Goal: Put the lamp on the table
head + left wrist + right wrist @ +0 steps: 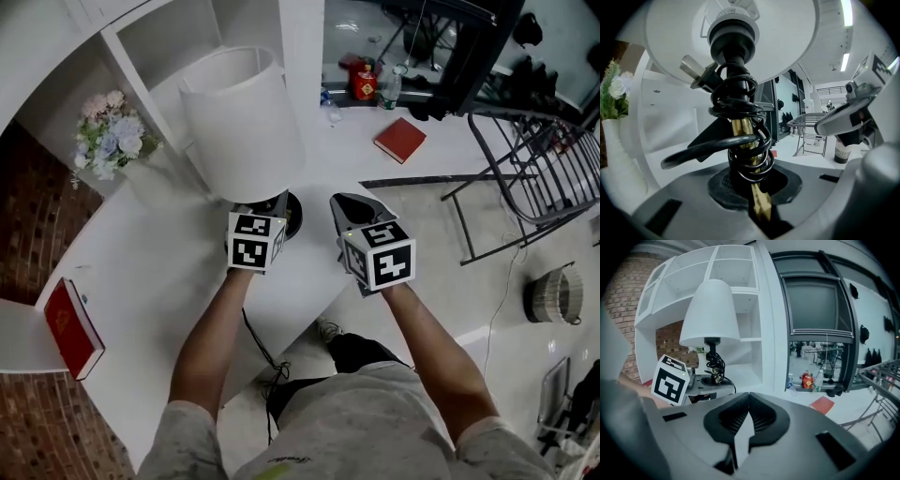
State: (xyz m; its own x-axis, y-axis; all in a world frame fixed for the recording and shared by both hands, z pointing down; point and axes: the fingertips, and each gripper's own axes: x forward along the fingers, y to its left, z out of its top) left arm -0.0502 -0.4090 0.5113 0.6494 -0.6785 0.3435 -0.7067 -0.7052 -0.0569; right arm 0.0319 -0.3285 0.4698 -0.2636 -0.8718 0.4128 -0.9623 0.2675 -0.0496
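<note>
The lamp has a white shade (242,122), a brass stem (743,136) wound with a black cord (740,103), and a dark base (292,214). It stands upright over the white table (169,281), but I cannot tell whether the base touches it. My left gripper (757,201) is shut on the brass stem below the cord coil, and its marker cube (255,241) shows under the shade. To the lamp's right, my right gripper (354,211) hangs shut and empty. From the right gripper view, the lamp (710,310) is at the left, in front of the shelves.
A vase of flowers (111,136) stands on the table left of the lamp. One red book (70,328) lies near the table's left edge and another red book (400,139) on the far counter by a bottle (390,89). White shelves (169,37) rise behind, and a black metal rack (534,178) stands at the right.
</note>
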